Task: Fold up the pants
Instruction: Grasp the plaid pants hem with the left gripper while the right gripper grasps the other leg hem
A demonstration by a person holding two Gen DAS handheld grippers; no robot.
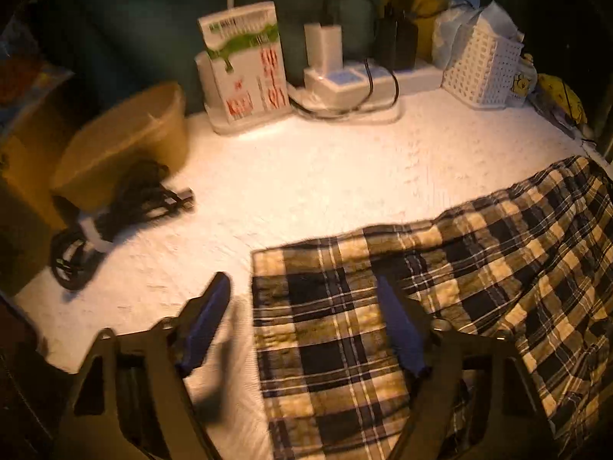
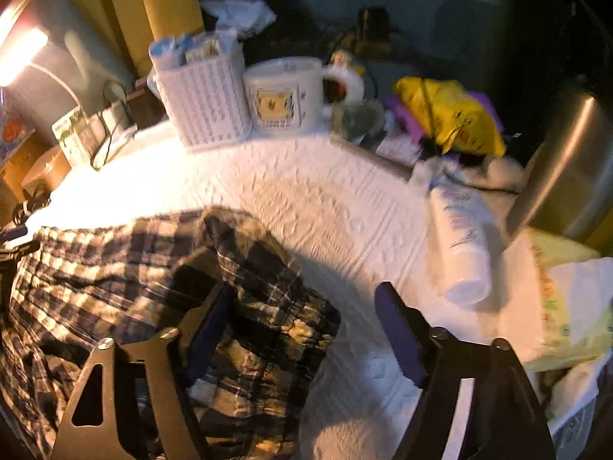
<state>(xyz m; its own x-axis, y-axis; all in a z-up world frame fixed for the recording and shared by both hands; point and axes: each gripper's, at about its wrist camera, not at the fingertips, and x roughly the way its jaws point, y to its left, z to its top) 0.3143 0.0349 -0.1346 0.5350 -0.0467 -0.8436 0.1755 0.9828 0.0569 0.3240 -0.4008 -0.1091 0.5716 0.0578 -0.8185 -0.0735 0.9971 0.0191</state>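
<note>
Left wrist view: the left gripper (image 1: 304,299) has its jaws spread wide and nothing between them. Its left finger stands over bare cloth; its right finger stands over the pants (image 1: 440,306). The plaid pants lie flat on the white tablecloth (image 1: 325,176), filling the frame from 3 o'clock to 6 o'clock, with a straight edge running down between the two fingers. At 9 o'clock a brown oval box (image 1: 126,142) sits beside a coil of black cable (image 1: 115,218). At 12 o'clock a printed carton (image 1: 245,65) stands upright, with a white power strip (image 1: 345,80) and plugged adapters just to its right. At 2 o'clock stands a white lattice basket (image 1: 482,65).

Right wrist view: the right gripper (image 2: 302,306) is also spread wide, gripping nothing. Its left finger lies against a bunched fold of the pants (image 2: 153,268), which occupy 7 to 10 o'clock; whether it touches the fabric cannot be told. Its right finger hovers over bare tablecloth (image 2: 325,199). At 12 o'clock the lattice basket (image 2: 203,103) stands touching a white mug (image 2: 283,92). A yellow bag (image 2: 448,115) lies at 1 o'clock. A white bottle (image 2: 463,241) lies on its side at 3 o'clock, near a metal container (image 2: 571,168).
</note>
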